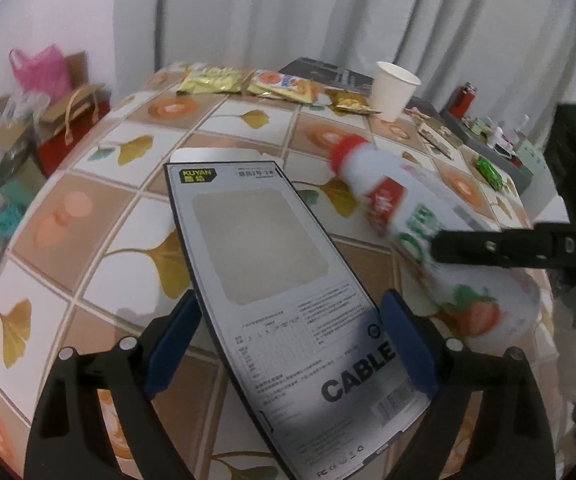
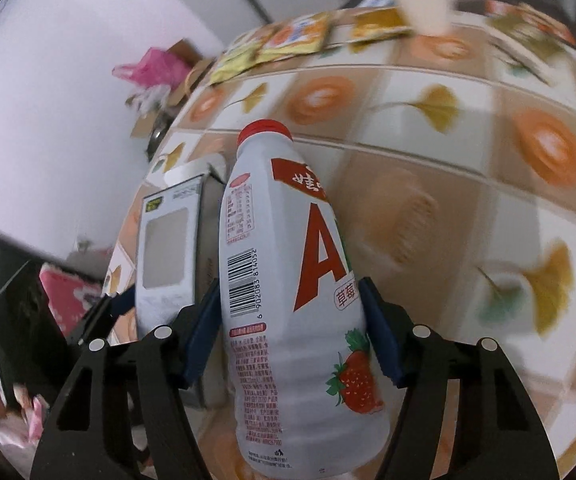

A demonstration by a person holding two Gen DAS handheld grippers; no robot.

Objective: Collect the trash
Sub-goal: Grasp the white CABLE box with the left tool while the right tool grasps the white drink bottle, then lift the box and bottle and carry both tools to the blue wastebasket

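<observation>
The left gripper (image 1: 290, 344) held a flat grey cable box (image 1: 271, 280), its blue pads pressed against the box's two long edges near the lower end. In the left wrist view the box ran from the bottom centre of the frame up toward the middle, tilted above the table (image 1: 99, 208) with its ginkgo-leaf and orange patterned cloth.

The right gripper (image 2: 292, 330) had a white drink bottle (image 2: 283, 280) between its fingers, red cap toward the top of the frame and a strawberry printed low on its side. Both blue pads sat against the bottle's sides at mid-body, clamping it. In the right wrist view the bottle filled the centre of the frame, with the cable box just to its left. In the left wrist view the same bottle lay slanted at the right of the frame, a black finger of the right gripper crossing it.

Along the far edge of the table, in the upper middle of the left wrist view, lay several snack wrappers (image 1: 211, 80), and to their right stood a white paper cup (image 1: 392, 88). A small green wrapper (image 1: 488, 172) lay at the right edge. Off the table at the upper left sat a pink plastic bag (image 1: 39, 68) among cardboard boxes.
</observation>
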